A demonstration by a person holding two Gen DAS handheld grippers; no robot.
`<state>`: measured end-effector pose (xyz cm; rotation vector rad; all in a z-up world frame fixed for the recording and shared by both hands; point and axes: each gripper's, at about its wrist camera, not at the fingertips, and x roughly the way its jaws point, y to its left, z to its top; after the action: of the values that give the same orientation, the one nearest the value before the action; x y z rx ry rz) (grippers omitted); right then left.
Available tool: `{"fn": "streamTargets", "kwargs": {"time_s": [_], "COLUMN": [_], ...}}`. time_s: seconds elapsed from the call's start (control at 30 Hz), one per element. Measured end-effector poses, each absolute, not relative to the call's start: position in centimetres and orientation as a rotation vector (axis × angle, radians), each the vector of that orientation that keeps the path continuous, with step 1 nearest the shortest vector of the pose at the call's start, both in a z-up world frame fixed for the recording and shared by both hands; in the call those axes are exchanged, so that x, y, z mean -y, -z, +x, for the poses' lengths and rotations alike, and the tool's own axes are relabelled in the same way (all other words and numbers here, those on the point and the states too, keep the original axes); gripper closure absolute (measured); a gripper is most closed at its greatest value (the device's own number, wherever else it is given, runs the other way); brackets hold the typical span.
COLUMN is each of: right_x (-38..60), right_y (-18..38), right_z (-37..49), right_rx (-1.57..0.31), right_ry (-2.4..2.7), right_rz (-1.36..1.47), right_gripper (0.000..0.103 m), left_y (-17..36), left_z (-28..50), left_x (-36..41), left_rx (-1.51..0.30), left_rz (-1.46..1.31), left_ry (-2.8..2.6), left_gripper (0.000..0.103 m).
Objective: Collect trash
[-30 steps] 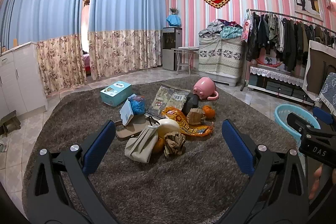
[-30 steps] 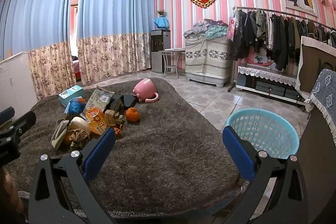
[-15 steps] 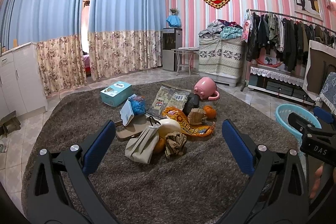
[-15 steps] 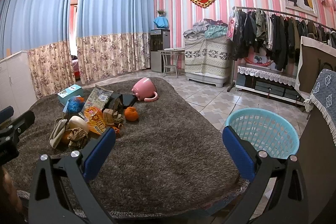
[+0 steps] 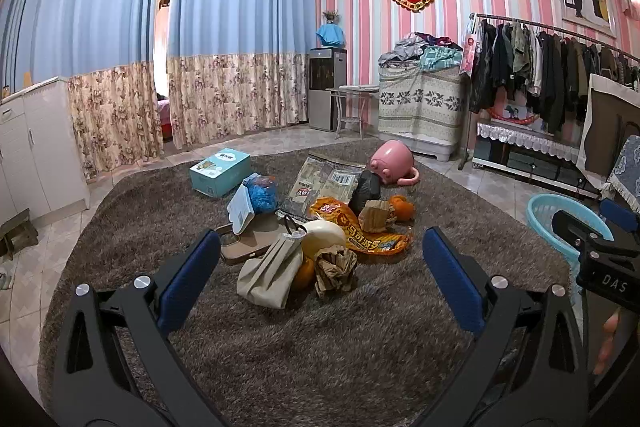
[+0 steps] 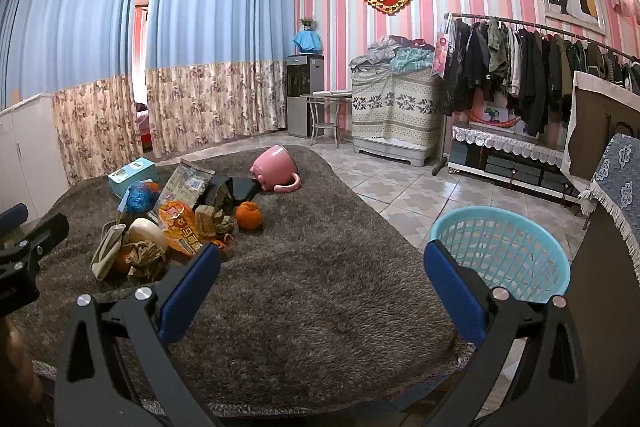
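Trash pile (image 5: pixel 320 223) on rug (image 5: pixel 320 339), basket (image 6: pixel 500 259) beside.

Shaggy grey-brown rug (image 5: pixel 320 339) — litter pile (image 5: pixel 320 227), pink mug (image 5: pixel 392 163), teal box (image 5: pixel 220 171) on it.

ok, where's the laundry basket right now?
The light blue basket stands on the tiled floor off the rug's right edge, just past the right gripper's right finger; in the left wrist view it sits far right.
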<state>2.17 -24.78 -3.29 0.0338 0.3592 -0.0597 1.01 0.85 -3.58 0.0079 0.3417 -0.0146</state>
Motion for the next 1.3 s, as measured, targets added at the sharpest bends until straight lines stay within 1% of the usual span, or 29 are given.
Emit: {"fn": "streamTargets", "kwargs": {"time_s": [0.3,0.7,0.97,1.17,1.3], "right_x": [25.0,24.9,26.1,26.7,26.2], "right_y": [3.5,3.1,3.6,5.4,6.0], "right_z": [2.3,3.2,5.4,7.2,7.7], "right_rx": [-0.358,-0.349,-0.426,-0.508,-0.529], "right_ry": [0.067,0.060,0.076,0.107,0.131], "right_rz": [0.032,-0.019,0.058,0.081,0.033], "right_gripper": [0.004,0.004,0.004,0.004,0.004], "left_y": [4.4,4.0,5.2,6.7,7.4], "left_z": [1.6,2.1,4.0,6.2,7.6], "left_x": [-1.1,-1.4,-2.6,-4.1,-5.2], "left_rx": [-0.359,-0.389,-0.463,-0.528,-0.545], "left_rz": [0.001,0.010,0.009,0.003,0.037], "left_ry": [0.019,0.020,0.008,-0.022,-0.072], "left_gripper": [0.005,0.005,0.005,0.005,0.005]}}
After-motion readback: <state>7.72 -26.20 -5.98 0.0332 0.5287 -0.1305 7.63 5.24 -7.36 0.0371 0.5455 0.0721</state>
